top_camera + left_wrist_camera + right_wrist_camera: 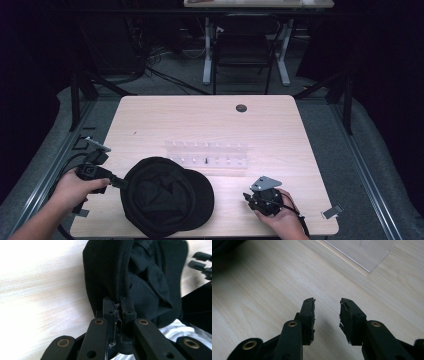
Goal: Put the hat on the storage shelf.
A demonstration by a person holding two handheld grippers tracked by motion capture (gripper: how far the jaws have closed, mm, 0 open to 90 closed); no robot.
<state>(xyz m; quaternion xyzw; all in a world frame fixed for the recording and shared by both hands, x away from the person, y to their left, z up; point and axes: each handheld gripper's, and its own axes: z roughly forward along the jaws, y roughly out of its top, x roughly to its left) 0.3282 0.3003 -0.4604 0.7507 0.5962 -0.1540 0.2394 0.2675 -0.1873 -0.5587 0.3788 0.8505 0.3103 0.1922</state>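
A black cap (165,196) lies upside down on the wooden table (205,120), near the front edge, its brim pointing right. My left gripper (121,183) is shut on the cap's left rim; in the left gripper view the black fabric (112,272) rises pinched between the jaws of that gripper (118,305). My right gripper (247,197) sits low over the table to the right of the cap, held in a hand. Its jaws stand open in the right gripper view (327,303), with bare wood between them.
A clear acrylic rack (207,156) with small pegs lies across the table's middle, behind the cap; its corner (367,252) shows ahead of my right gripper. A dark round grommet (241,108) sits near the far edge. A chair and table legs stand beyond.
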